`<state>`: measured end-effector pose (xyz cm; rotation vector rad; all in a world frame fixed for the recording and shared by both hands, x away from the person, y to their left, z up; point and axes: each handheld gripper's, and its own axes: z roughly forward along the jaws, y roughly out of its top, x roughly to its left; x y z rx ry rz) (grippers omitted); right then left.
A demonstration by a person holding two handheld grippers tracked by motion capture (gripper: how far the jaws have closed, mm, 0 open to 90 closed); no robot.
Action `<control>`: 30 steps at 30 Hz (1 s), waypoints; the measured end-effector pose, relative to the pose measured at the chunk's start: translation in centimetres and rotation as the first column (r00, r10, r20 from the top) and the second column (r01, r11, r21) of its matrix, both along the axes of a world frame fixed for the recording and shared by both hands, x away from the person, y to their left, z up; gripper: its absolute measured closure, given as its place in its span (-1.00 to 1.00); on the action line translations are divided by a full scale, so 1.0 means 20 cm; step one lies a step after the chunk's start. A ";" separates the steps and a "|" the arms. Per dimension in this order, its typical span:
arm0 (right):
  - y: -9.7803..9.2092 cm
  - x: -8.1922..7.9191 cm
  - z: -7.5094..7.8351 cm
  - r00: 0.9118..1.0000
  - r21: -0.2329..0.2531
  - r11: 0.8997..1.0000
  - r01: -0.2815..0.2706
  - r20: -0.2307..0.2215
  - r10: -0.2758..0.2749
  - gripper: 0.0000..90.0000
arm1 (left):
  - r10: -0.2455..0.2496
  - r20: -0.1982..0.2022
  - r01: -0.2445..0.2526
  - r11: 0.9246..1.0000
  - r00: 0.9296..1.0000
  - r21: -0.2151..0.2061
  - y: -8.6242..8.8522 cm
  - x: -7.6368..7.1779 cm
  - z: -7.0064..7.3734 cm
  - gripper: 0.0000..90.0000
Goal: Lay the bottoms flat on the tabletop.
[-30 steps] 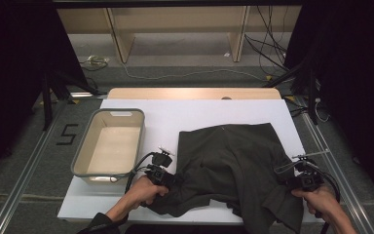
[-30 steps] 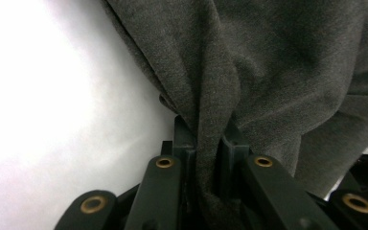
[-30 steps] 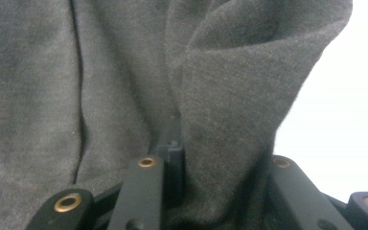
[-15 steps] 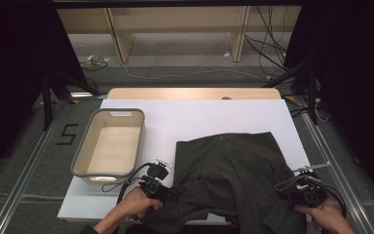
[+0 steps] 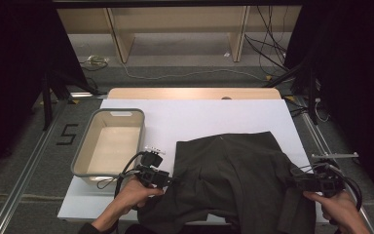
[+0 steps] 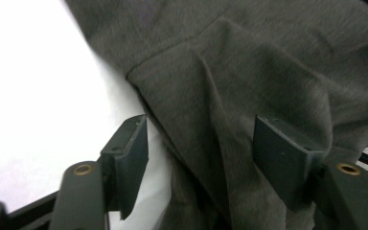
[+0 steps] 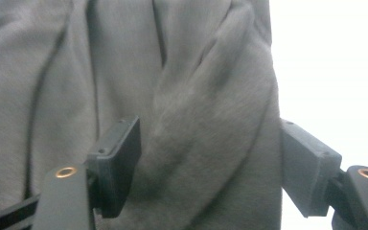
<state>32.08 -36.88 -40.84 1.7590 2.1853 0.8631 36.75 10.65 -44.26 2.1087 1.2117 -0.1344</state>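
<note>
A dark grey garment (image 5: pixel 233 180) lies spread over the near right part of the white table (image 5: pixel 199 117), its lower edge hanging off the front. My left gripper (image 5: pixel 159 179) sits at the garment's left edge. In the left gripper view it (image 6: pixel 201 129) is open, with a seamed fold of the cloth (image 6: pixel 220 86) running between its jaws. At the garment's right edge is my right gripper (image 5: pixel 310 183). It (image 7: pixel 208 132) is open in the right gripper view, and a thick roll of the cloth (image 7: pixel 206 120) lies between its jaws.
An empty grey bin (image 5: pixel 108 146) stands on the table's left side, just beyond my left hand. A wooden strip (image 5: pixel 190 92) runs along the far edge. Cables (image 5: pixel 272 63) and shelving (image 5: pixel 175 29) lie on the floor behind.
The garment has slid toward the near edge of the table. Both hands and grippers have drawn back toward the person with it.
</note>
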 end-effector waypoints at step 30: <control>0.13 0.05 -0.19 0.986 -0.121 0.987 -0.105 -0.141 0.087 0.90 | -0.060 -0.022 0.061 0.996 0.998 0.070 -0.12 0.03 -0.12 0.89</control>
